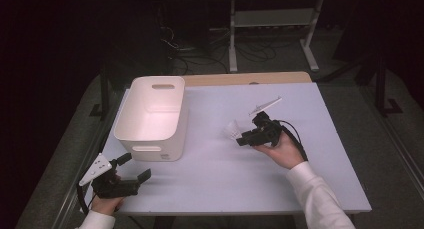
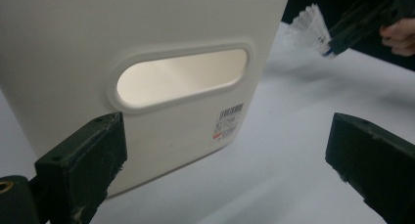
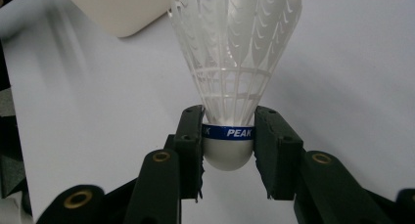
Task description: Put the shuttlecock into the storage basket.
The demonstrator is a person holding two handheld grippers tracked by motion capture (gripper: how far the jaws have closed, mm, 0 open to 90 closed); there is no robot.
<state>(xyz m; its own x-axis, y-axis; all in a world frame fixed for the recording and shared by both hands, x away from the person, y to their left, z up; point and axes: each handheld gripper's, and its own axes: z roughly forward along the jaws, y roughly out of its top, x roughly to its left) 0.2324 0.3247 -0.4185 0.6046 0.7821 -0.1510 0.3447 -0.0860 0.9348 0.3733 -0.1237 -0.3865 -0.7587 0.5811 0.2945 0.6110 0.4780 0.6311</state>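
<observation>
At the left, the left claw [image 1: 135,169] rested low on the table [image 1: 310,189] near its front left corner, its jaws standing wide apart with nothing between them. Just ahead of it stood the bin [image 1: 152,116], near wall facing the claw, so the left gripper view looked straight at the handle slot [image 2: 183,77] and a small label [image 2: 229,122] below it. That claw seemed parked out of the way, leaving the bin's open top free.

The bin sat left of centre with its mouth up, likely placed there to receive whatever was carried over.

To the right of the bin, the right claw [image 1: 240,138] was held above the table by a hand [image 1: 280,150], pointing left toward the bin. Its jaws were closed on the shuttle [image 1: 232,129], pads [image 3: 192,136] pressing the rounded cork base at the blue band, feathers fanning forward beyond the tips. Gripping the firm cork rather than the feathers probably kept the skirt from crushing and the shuttle from twisting.

The shuttle was thus clear of the table, just ahead of the right claw's tips, with the bin a little farther on in that direction; a corner of the bin showed past the feathers in the right gripper view.
</observation>
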